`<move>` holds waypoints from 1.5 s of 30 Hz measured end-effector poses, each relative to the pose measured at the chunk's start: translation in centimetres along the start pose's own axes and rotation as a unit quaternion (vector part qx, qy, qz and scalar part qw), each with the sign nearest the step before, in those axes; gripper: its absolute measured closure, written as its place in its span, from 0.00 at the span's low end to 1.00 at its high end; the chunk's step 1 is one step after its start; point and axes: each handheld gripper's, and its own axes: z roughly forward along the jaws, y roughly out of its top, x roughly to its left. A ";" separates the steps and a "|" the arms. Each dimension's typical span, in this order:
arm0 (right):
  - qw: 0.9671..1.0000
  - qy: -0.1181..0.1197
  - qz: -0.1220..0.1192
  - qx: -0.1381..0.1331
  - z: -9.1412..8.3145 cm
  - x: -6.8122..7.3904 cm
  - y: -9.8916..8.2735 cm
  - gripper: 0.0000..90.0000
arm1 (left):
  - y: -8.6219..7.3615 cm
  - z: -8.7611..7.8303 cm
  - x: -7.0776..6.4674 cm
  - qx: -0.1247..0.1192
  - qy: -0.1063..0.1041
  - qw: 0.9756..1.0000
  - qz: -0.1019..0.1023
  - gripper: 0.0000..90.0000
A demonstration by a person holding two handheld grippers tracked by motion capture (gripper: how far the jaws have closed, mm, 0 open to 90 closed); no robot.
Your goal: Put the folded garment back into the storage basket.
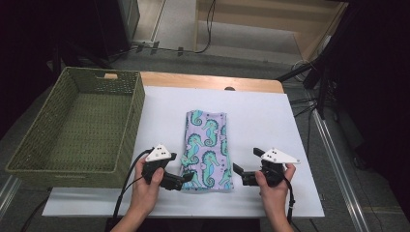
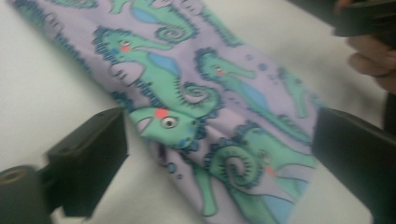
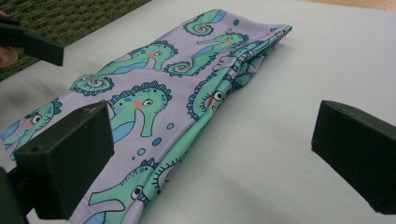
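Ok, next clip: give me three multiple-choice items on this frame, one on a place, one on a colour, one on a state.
1. Where is the woven basket?
A. left of the folded cloth
B. right of it
C. on top of it

2. What colour are the seahorses on the cloth?
A. red
B. green
C. yellow

3. How do the jaws of the right gripper stand?
A. open, apart from the cloth
B. shut on the cloth
C. shut on the basket

Answers: 1 A, the high view shows it left. 2 B, green on lilac. 3 A, its own view shows bare white table between them.

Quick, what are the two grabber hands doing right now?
Left gripper: open, holding nothing, jaws either side of the seahorse cloth's near edge.
Right gripper: open, holding nothing, beside the cloth.
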 end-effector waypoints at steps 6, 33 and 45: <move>1.000 -0.003 0.000 0.005 0.2 -0.1 -0.2 0.00 | -0.2 1.0 0.8 0.020 0.014 1.000 -0.018 0.08; 1.000 0.002 -0.003 0.016 0.6 0.0 -0.4 0.00 | -0.2 2.8 -0.4 0.049 0.023 0.998 -0.010 0.00; 1.000 0.002 -0.006 0.020 0.7 0.0 -0.5 0.00 | -0.8 3.3 -0.7 0.079 0.045 0.996 -0.019 0.02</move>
